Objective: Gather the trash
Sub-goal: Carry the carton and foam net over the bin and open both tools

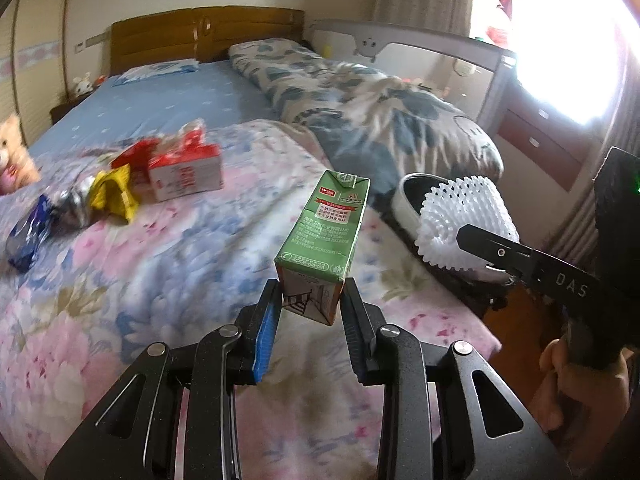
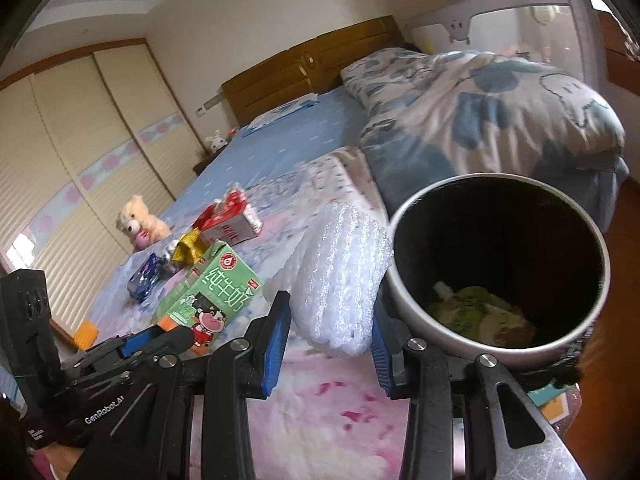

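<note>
The left gripper [image 1: 308, 300] clamps the base of a stiff, light green milk carton [image 1: 322, 236], while the right gripper [image 2: 330, 332] squeezes a soft white foam fruit net [image 2: 340, 276], springy and near weightless, just beside the bin [image 2: 404, 292] ahead.

The window [image 1: 568, 40] in the left wrist view is blown out to white — nothing beyond it reads. The wrappers [image 1: 80, 196] on the bed [image 1: 180, 248] are motion-blurred, their print illegible. Inside the bin [image 2: 496, 264], the contents sit in shadow — unidentifiable greenish scraps.
</note>
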Demonstrator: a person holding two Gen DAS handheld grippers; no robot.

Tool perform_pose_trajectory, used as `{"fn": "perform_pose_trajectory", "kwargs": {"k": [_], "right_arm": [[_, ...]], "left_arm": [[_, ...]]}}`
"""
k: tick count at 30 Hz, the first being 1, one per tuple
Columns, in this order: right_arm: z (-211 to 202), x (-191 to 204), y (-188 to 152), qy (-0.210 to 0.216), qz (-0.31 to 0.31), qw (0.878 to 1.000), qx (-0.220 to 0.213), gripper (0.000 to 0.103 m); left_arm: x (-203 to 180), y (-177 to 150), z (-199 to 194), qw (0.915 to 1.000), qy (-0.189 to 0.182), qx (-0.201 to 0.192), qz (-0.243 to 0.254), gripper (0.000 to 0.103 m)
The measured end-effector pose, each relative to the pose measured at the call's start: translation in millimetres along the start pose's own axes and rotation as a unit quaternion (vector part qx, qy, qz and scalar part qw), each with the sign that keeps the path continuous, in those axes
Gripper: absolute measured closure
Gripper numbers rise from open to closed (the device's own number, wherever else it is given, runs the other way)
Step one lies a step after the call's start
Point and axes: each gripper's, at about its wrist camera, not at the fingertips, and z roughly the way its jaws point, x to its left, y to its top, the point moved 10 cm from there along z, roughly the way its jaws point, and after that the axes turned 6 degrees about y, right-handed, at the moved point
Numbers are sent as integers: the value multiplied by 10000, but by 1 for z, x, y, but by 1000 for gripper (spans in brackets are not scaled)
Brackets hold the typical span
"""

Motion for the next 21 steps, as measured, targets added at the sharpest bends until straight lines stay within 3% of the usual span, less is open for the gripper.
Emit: {"fn": "perform_pose_trajectory", "kwargs": {"k": [21], "right_arm": [[-45,-96,19,-704,418,9964,-232,65]], "left_arm": [[-86,33,24,9969,-407,6,680,74]]}}
